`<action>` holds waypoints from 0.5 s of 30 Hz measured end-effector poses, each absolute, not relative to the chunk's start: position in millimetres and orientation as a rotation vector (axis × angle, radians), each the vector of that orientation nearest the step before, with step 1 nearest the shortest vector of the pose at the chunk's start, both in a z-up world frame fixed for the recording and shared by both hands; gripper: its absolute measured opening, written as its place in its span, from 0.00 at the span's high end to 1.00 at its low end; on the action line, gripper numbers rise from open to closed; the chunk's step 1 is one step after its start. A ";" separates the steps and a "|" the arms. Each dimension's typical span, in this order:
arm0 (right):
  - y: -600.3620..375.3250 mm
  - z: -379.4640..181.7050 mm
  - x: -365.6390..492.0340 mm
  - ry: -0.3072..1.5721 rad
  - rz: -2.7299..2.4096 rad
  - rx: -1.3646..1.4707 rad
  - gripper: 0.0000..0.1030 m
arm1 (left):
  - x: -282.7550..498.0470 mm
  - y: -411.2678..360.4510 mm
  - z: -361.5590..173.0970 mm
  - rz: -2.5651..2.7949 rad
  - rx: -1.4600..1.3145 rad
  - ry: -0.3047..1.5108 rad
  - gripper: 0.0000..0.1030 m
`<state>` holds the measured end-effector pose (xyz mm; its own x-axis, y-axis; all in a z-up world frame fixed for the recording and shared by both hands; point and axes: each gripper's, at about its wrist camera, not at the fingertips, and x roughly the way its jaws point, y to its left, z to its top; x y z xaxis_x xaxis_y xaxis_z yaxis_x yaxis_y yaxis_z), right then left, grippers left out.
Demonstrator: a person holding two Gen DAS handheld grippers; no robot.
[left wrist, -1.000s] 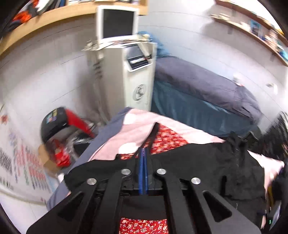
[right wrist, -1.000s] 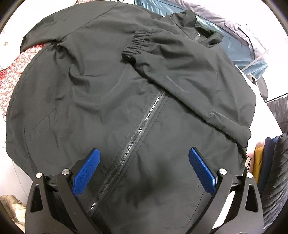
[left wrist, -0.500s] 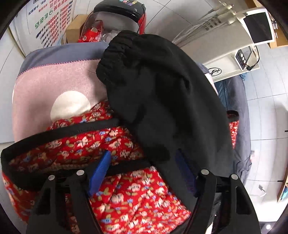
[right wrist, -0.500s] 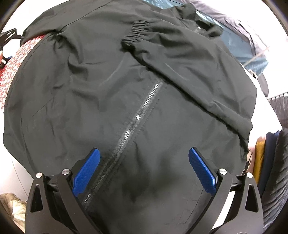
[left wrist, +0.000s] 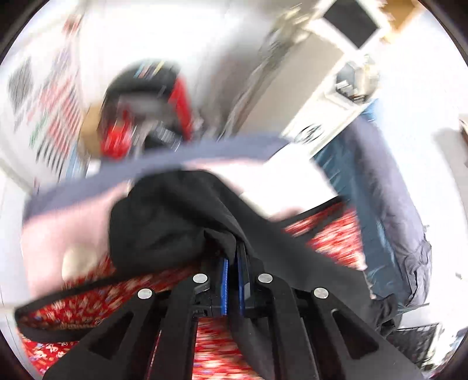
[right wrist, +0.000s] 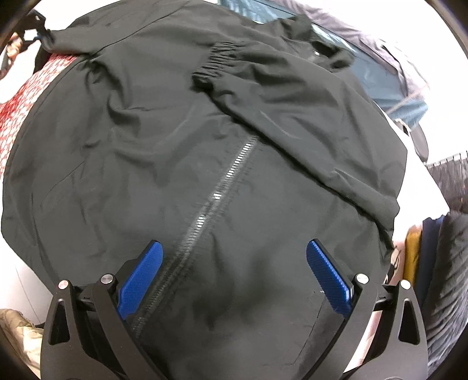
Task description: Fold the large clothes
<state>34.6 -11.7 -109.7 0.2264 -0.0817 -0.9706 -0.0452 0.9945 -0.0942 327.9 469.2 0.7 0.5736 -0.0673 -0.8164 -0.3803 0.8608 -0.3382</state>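
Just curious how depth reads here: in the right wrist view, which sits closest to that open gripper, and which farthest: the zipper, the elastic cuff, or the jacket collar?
1. Zipper, starting between the fingers, left of centre.
2. Elastic cuff, mid-jacket, upper centre.
3. Jacket collar, far edge, upper right.

My left camera sits low and close over the black jacket (left wrist: 175,222), facing the far wall. My right camera looks down on the same jacket (right wrist: 181,152) from nearby.

A red floral cloth (left wrist: 336,239) with a black border lies at the centre right of the blurred left wrist view, a pink and grey cover (left wrist: 58,222) at its left. A white machine with a dark screen (left wrist: 348,26) stands upper right, and a red and black object (left wrist: 146,96) upper left. In the right wrist view, dark hanging clothes (right wrist: 447,263) fill the right edge.
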 end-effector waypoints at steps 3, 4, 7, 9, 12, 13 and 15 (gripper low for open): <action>-19.9 -110.3 34.6 1.344 -0.051 -0.080 0.06 | 334.8 392.7 58.7 0.051 -0.328 0.843 0.96; -21.8 -110.2 35.1 1.344 -0.055 -0.070 0.06 | 329.3 355.2 75.1 -0.023 -0.225 0.802 0.96; -25.0 -108.5 35.6 1.338 -0.063 -0.048 0.06 | 300.3 241.0 85.5 -0.265 0.041 0.766 0.96; -29.0 -108.6 36.0 1.338 -0.070 -0.031 0.06 | 277.9 175.2 61.0 -0.390 0.181 0.807 0.96; -37.8 -110.4 33.7 1.348 -0.092 0.003 0.06 | 243.2 91.0 -23.1 -0.507 0.406 0.979 0.95; -41.3 -111.0 32.5 1.352 -0.101 0.013 0.06 | 236.4 73.8 -55.0 -0.510 0.459 1.052 0.95; -50.9 -110.9 28.0 1.354 -0.125 0.031 0.06 | 224.7 52.4 -103.9 -0.514 0.548 1.147 0.91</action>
